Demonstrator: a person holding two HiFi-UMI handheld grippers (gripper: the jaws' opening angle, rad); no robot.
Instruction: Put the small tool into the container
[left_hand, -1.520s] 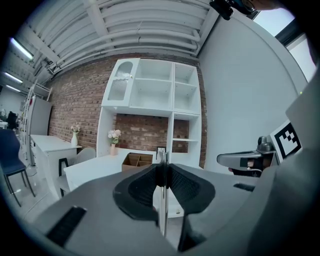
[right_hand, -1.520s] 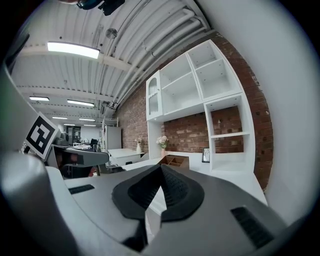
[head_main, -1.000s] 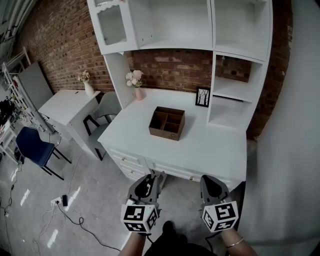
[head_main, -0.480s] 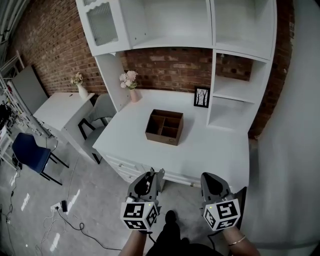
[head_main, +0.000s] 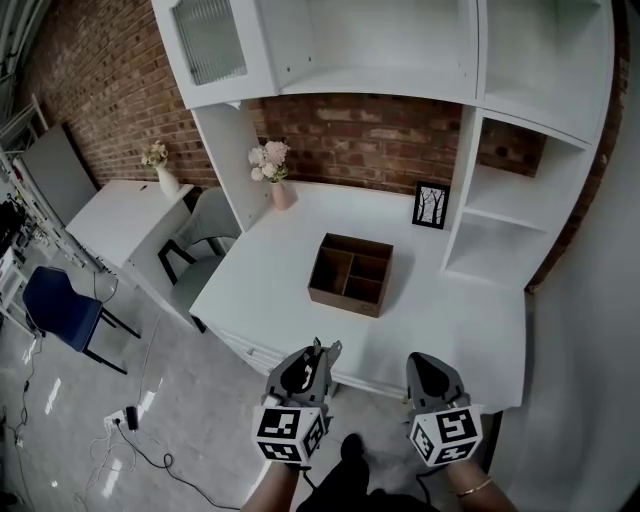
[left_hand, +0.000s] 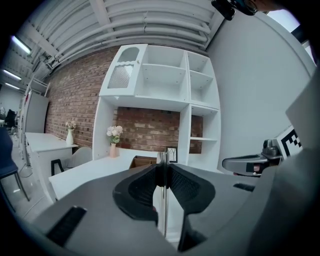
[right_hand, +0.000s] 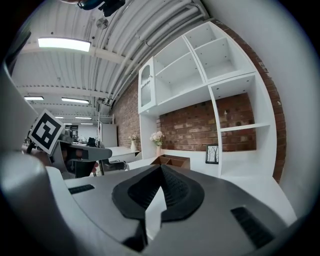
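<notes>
A brown wooden container (head_main: 352, 273) with several compartments stands in the middle of the white desk (head_main: 270, 290). It also shows far off as the container (left_hand: 142, 161) in the left gripper view and the container (right_hand: 172, 160) in the right gripper view. My left gripper (head_main: 318, 350) hangs in front of the desk's near edge, shut on a thin metal tool (left_hand: 163, 200) that stands upright between its jaws. The tool's tip (head_main: 325, 347) pokes out ahead of the jaws. My right gripper (head_main: 420, 362) is beside it, shut with nothing held (right_hand: 161, 167).
A pink vase of flowers (head_main: 272, 165) and a small framed picture (head_main: 432, 205) stand at the desk's back. White shelving (head_main: 500, 230) rises over the desk and at its right. A grey chair (head_main: 205, 235), a side table (head_main: 120, 210), a blue chair (head_main: 60, 300) and floor cables (head_main: 130, 405) lie left.
The view has moved closer to the desk; the container and desk now sit further right and lower in the picture. Both grippers stay low in front of the desk, still shut.
</notes>
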